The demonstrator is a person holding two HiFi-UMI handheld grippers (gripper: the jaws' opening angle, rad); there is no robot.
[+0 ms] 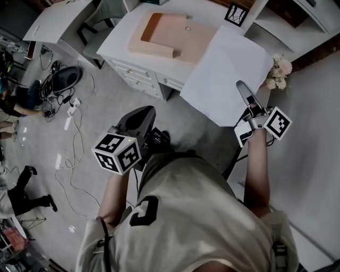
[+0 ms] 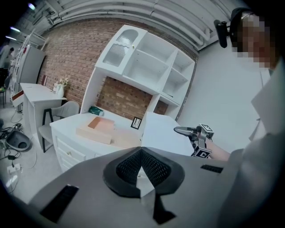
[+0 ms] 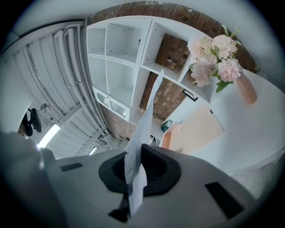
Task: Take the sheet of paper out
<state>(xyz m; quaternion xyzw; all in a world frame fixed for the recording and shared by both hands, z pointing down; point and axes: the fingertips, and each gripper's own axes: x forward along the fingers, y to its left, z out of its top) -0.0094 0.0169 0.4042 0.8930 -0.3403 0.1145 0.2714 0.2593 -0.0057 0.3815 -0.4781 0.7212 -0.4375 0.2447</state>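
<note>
Between the right gripper's point(image 3: 136, 173) jaws sits the near edge of the paper point(image 3: 142, 129). The jaws are pressed together on it, and the sheet runs edge-on away from them. From the head view, the paper point(image 1: 226, 74) spreads out beyond those jaws as one large white sheet. Most of it lies over the corner of the white counter point(image 1: 119, 45), and the near part hangs off toward the person. Its far edge reaches a wooden tray point(image 1: 164, 32) further beyond the jaws; whether they touch cannot be told.

The left gripper point(image 1: 146, 114) is well off to the side of the paper, over the floor. Its jaws are closed tip to tip on nothing.

The paper looks thin, light and limp. It should slide easily but sag, flutter or crease, and a sharp tug could tear it. The edge near a corner is probably the best hold, and a second pinch along the same edge would keep it flat.

No brand or writing is readable. Only black-and-white square markers show, on the gripper cubes and on a card point(image 1: 237, 14) far beyond the jaws.
</note>
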